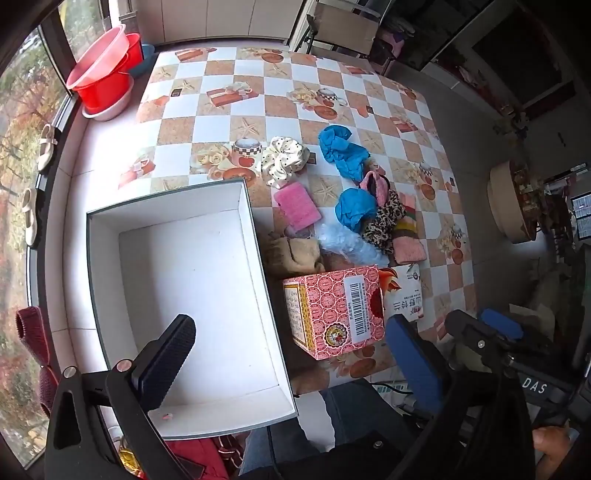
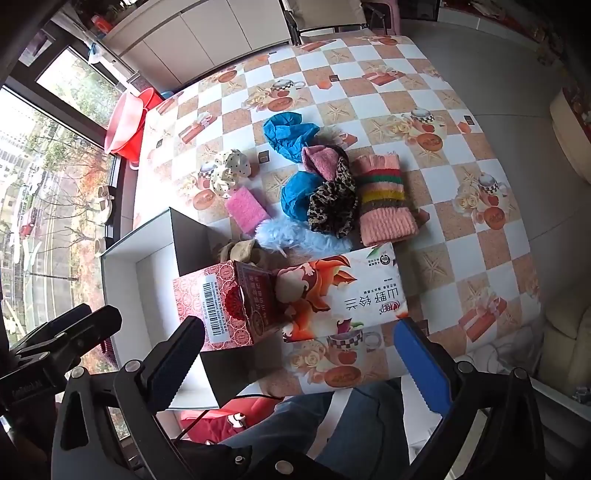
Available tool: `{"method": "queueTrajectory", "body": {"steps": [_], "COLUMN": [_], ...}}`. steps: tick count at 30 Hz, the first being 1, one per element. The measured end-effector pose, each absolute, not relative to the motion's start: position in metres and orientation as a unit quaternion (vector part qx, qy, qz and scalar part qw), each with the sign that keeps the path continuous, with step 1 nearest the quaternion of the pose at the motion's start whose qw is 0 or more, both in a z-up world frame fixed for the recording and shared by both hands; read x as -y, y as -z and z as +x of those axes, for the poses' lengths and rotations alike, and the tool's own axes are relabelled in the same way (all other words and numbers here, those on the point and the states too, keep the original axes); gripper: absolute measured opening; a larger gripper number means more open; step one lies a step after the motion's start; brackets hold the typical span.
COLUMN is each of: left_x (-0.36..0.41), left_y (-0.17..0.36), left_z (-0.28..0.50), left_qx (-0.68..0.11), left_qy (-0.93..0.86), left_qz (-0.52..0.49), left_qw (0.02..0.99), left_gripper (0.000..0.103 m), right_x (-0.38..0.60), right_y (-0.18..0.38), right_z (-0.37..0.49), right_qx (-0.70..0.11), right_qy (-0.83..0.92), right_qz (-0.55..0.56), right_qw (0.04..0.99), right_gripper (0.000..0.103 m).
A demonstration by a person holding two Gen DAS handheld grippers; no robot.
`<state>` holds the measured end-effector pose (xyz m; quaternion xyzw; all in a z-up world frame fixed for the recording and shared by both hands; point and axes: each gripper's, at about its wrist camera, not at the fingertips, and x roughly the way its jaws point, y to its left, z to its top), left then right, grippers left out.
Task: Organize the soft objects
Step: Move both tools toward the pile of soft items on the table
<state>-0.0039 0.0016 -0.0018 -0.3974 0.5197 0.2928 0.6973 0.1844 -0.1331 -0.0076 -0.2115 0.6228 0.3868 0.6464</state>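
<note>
A heap of soft things lies mid-table: a polka-dot scrunchie point(image 1: 284, 158), two blue shoe covers point(image 1: 341, 149), a pink sponge point(image 1: 297, 206), a leopard scrunchie point(image 1: 384, 221), a striped pink knit point(image 2: 384, 199), a pale blue fluffy piece point(image 2: 299, 236) and a beige cloth point(image 1: 295, 254). An empty white open box point(image 1: 203, 295) stands left of them. My left gripper point(image 1: 291, 360) hangs open above the box's near right corner. My right gripper point(image 2: 297, 363) is open above the table's near edge, just short of a tissue pack point(image 2: 340, 295). Neither holds anything.
A red patterned carton point(image 1: 332, 310) stands between the box and the tissue pack. Red basins point(image 1: 107, 74) sit on the ledge at the far left, with shoes point(image 1: 48, 146) on the sill. A chair point(image 1: 343, 26) stands beyond the table. A person's jeans point(image 1: 354, 417) show below.
</note>
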Motion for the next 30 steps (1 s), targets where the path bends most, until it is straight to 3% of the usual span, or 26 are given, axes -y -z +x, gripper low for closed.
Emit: {"method": "queueTrajectory", "body": {"steps": [19, 30], "left_x": [-0.009, -0.009], "left_y": [0.014, 0.035], "left_z": [-0.020, -0.015], "left_qx": [-0.523, -0.524], "left_qy": [-0.297, -0.315], "left_qz": [-0.418, -0.450], "left_qw": [0.681, 0.651], "left_gripper": [0.103, 0.103], "right_x": [0.129, 0.136], "right_y": [0.010, 0.032], "right_z": [0.167, 0.206], "right_qx": [-0.624, -0.653], "right_qy": [-0.382, -0.353], "right_qz": [-0.230, -0.226], "right_qw": [0.642, 0.632], "right_gripper": [0.103, 0.103]}}
